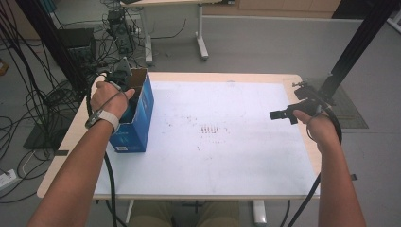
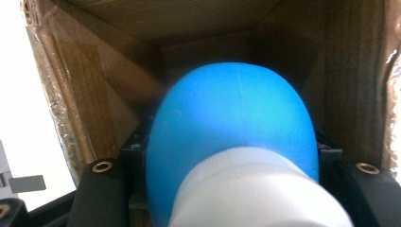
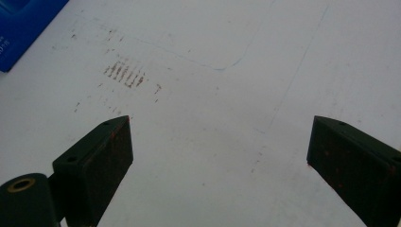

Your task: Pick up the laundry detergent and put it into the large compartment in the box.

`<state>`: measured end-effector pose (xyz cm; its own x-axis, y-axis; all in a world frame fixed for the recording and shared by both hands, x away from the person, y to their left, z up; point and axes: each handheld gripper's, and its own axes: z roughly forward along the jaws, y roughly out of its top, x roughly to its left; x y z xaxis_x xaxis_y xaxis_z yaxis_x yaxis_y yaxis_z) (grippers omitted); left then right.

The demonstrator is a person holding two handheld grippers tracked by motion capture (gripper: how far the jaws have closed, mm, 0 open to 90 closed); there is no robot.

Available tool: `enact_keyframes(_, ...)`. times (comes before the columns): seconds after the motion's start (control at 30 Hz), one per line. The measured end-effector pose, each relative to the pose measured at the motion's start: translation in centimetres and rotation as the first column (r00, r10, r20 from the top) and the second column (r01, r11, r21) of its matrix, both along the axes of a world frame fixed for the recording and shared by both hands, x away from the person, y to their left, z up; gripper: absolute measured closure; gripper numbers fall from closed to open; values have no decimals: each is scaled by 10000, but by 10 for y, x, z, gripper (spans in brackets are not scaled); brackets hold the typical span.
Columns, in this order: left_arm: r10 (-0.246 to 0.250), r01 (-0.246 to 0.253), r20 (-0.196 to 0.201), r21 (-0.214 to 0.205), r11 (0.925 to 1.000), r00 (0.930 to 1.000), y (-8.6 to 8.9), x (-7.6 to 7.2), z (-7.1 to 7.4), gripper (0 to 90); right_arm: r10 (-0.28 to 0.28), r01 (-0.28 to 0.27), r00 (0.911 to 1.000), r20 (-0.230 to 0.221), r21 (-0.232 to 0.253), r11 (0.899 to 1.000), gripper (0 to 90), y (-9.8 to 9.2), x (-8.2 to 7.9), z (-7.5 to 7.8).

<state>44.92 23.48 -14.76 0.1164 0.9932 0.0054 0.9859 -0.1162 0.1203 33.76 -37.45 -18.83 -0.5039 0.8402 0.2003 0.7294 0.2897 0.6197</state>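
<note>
The left gripper [image 2: 227, 189] is inside the open-topped blue cardboard box [image 1: 140, 113] at the table's left side, its black jaws closed on a blue rounded plastic bottle with a white ribbed cap [image 2: 231, 137]; the bottle sits between the jaws, down among the box's brown inner walls. The likely trouble is here: the bottle's surface looks smooth and curved, so it could slip or twist out of the grip if lifted fast, and the box walls stand close on both sides, so a tilted pull could catch a flap and drag or tip the light box. The left hand [image 1: 109, 94] hides the box mouth from above, so clearance is hard to judge. The right gripper [image 3: 217, 156] hangs idle near the table's right edge, jaws wide apart and empty. The table carries a white sheet [image 1: 222, 156] marked with small reddish-brown scuffs [image 1: 209, 129] near its middle. Around it lie a grey floor, tangled black cables [image 1: 28, 104] and a black frame post [image 1: 359, 42].
</note>
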Motion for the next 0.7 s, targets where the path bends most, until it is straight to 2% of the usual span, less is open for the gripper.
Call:
enact_keyframes(0.47,-9,10,56,-280,9996,10000,4,0,-1,364,54,-54,10000,-6,-29,10000,77,3,2,0)
enact_keyframes(0.7,-22,26,131,-297,9996,9999,7,-2,0,295,92,-92,10000,-5,-39,10000,77,4,2,0)
